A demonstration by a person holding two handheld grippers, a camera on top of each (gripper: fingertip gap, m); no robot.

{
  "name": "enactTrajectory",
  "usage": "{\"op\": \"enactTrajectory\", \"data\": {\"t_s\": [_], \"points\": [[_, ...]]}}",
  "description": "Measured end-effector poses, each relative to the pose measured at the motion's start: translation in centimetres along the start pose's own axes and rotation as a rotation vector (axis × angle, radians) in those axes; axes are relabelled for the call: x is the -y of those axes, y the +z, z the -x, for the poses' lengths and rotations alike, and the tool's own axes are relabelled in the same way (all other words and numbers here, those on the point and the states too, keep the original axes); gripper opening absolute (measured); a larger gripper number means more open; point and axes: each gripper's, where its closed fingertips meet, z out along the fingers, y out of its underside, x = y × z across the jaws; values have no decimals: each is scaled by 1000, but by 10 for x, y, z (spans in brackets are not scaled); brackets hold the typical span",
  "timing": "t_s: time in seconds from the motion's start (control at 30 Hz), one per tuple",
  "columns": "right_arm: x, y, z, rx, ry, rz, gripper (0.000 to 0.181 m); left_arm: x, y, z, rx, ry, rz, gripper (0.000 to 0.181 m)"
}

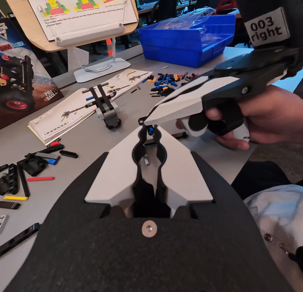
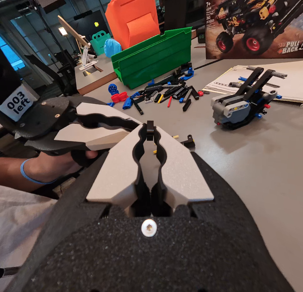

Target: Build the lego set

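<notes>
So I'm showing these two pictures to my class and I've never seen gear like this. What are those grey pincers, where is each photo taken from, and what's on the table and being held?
There is no robot here. A person holds a hand-squeezed two-finger gripper in each hand, and each gripper carries a camera looking out along its fingers. One picture comes from the left gripper, the other from the right gripper, and each also shows the other one meeting it tip to tip.

The left gripper pinches a small blue pin. The right pinches a small black piece.

On the grey table lie a half-built model, an open instruction booklet, loose parts, a green bin, a blue bin and the set's box.
</notes>
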Motion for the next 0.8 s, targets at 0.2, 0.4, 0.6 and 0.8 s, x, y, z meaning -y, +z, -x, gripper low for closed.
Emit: {"op": "enactTrajectory", "data": {"t_s": [0.2,0.4,0.6,0.8], "points": [[-6,-7,-4,38,136,41,7,-4,7,-7,52,29,40,6],[-8,-6,-4,30,137,35,7,-8,11,-6,122,13,79,6],[17,-28,-11,110,83,-11,13,-15,-7,7,159,-30,113,6],[-41,-33,-45,-41,-248,381,34,-39,-26,9,160,-81,120,6]]}}
